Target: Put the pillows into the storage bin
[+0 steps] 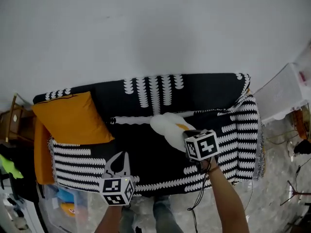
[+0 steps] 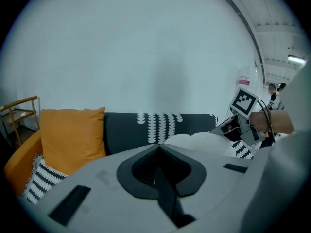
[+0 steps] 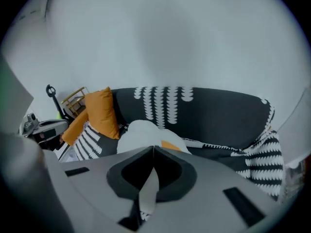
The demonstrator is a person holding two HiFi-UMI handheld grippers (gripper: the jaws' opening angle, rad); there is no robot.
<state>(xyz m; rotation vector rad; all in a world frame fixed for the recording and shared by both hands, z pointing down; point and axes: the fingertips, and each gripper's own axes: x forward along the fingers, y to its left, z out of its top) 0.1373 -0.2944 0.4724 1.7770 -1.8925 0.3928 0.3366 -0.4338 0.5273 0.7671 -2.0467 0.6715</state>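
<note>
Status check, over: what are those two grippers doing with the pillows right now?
Right gripper shut on white pillow, over the sofa. Left gripper shut, empty. Orange pillow untouched at sofa's left end. Nothing seen blocking.

Against a plain white wall (image 1: 146,28): sofa (image 1: 146,154) under a black cover with bands of white scalloped stripes, vertical at the backrest centre, horizontal across the seat front and both arms. At far left, just beside the sofa end: light wooden frame (image 1: 12,120), type not determinable; below it, a bright green item (image 1: 7,166), partly cut off. At right, near the sofa arm: white cabinet-like unit (image 1: 284,93). On the glossy floor (image 1: 279,164) to the right: thin loose cables (image 1: 282,139) and a dark stand (image 1: 297,194)
</note>
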